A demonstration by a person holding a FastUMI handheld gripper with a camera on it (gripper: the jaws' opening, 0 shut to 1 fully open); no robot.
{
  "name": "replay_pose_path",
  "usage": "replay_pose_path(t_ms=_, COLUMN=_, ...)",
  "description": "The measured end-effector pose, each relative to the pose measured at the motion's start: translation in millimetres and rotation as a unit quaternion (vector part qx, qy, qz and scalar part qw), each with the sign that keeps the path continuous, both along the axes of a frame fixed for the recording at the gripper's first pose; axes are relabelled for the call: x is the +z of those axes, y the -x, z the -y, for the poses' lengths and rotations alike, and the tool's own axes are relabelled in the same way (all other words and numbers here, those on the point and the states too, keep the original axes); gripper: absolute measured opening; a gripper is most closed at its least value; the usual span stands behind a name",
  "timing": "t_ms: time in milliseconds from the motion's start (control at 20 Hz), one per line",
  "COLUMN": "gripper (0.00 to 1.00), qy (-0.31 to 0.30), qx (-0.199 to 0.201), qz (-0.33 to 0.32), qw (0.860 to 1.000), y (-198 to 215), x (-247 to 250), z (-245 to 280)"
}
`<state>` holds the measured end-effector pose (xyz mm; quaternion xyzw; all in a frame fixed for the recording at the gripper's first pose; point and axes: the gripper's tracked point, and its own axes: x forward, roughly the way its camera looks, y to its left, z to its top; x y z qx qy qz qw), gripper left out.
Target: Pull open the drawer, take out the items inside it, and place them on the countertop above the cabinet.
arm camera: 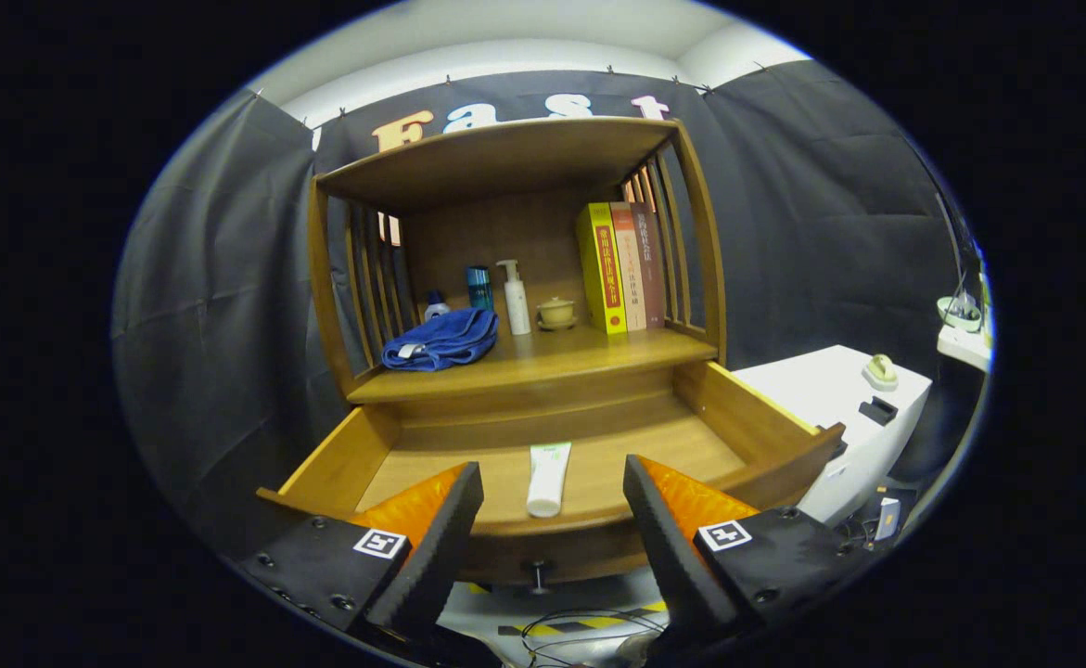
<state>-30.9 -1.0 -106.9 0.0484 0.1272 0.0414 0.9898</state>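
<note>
black cloth walls behind a brown wooden cabinet (pixel 515 278) with slatted sides and a flat top board. pulled out below its shelf, a shallow wooden drawer (pixel 338 464), small round knob (pixel 537 577) at the middle of its front. lying flat on the drawer floor near the front board, a white squeeze tube with a pale green end (pixel 547 476), cap toward the front. held in front of the drawer, just above the front board, the gripper (pixel 552 501), fingers spread wide and gripping nothing, tube seen in the gap between them and slightly beyond the tips. resting on the wooden countertop shelf above the drawer (pixel 543 357): a crumpled blue cloth (pixel 442 339) at the left, a small blue-capped bottle (pixel 435 304) behind it, a teal cylindrical can (pixel 479 287), a white pump bottle (pixel 515 297), a small pale lidded cup on a saucer (pixel 556 313), and a row of upright books, yellow, orange and dark red (pixel 621 267), against the right slats. beside the cabinet on the right, a white box-shaped unit (pixel 839 399) with a small pale object (pixel 880 370) on top. on the floor below the drawer, loose cables (pixel 580 626) and yellow-and-black striped tape (pixel 598 612).
</note>
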Motion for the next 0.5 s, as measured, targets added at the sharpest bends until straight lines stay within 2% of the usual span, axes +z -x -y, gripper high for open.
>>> replay_pose_path(t_ms=50, gripper=0.99, qy=0.01, qx=-0.005, qz=0.003, qw=1.0, y=-10, x=10, z=3)
replay_pose_path(t_ms=200, gripper=0.99, qy=0.027, qx=0.019, qz=-0.003, qw=0.999, y=-39, x=30, z=-10)
replay_pose_path(t_ms=300, gripper=0.99, qy=0.037, qx=0.036, qz=-0.024, qw=0.998, y=-60, x=32, z=-17)
replay_pose_path(t_ms=500, gripper=0.99, qy=0.059, qx=0.032, qz=-0.092, qw=0.993, y=-103, x=18, z=-13)
